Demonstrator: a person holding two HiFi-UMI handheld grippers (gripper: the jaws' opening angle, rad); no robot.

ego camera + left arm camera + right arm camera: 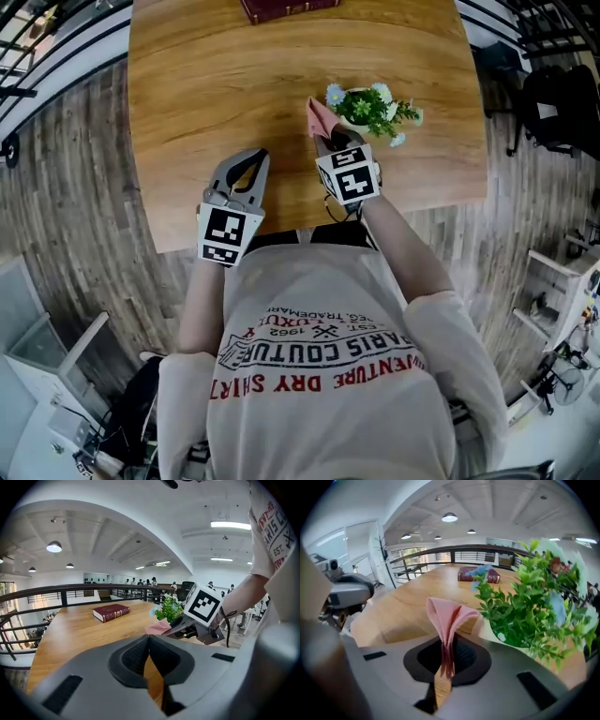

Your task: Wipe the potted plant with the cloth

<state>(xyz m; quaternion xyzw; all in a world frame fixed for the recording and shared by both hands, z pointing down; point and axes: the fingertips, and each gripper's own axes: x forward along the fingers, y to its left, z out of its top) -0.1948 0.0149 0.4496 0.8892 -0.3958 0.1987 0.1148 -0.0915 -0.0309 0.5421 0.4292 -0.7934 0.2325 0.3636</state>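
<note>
Plant (pixel 373 111) stands near front edge of table (pixel 206 84), right of centre. Right gripper (pixel 445 656) clamped on folded pink cloth (pixel 447 616); cloth tip just beside leaves (contact uncertain). Left gripper (pixel 149 641) closed, empty, over bare wood left of plant. Judged handling: cloth soft, limp, best pinched at bunched fold. Plant light, likely tippy; leaves bend, flowers delicate. Wipe gently; steady at pot wall if needed.
</note>
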